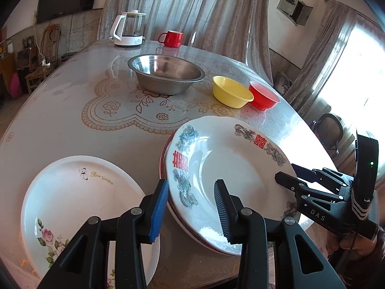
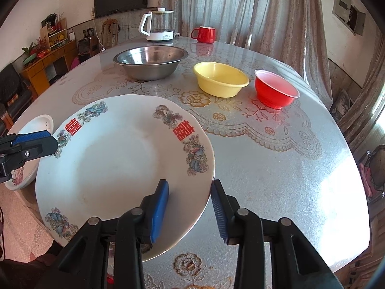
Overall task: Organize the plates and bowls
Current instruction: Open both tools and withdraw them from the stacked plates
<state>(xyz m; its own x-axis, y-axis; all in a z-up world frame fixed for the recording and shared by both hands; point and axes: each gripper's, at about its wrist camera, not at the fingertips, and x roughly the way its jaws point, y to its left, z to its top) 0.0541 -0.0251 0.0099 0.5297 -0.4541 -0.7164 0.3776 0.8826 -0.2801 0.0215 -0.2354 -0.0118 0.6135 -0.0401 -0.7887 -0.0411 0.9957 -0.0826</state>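
- Left gripper (image 1: 191, 213) straddles the left rim of the phoenix plate (image 1: 231, 180): one blue pad outside the edge, the other over the well. Jaws part-open, w/ a visible gap to the rim on both sides, so no squeeze; looks like a loose bracket, not a grip.
- Right gripper (image 2: 189, 210) does the same on the plate's right rim: left pad over the plate face, right pad just off the edge. Part-open too; can't confirm any pinch.
- Phoenix plate sits on top of at least one other plate w/ a red-trimmed edge, near the front edge of the table (image 1: 72, 125). Prob. reason for the two-sided hold: to centre it on the stack, or to free it.
- Rose plate (image 1: 79, 207) lies just beside the stack on the left, rims almost touching; it crowds the left gripper's outer finger.
- Further back, well apart: steel bowl (image 1: 166, 72), yellow bowl (image 1: 231, 91) and red bowl (image 1: 263, 95), those two side by side. Not nested yet, in my judgement.
- Kettle (image 1: 127, 29) and red mug (image 1: 171, 38) at the far edge, out of the way.
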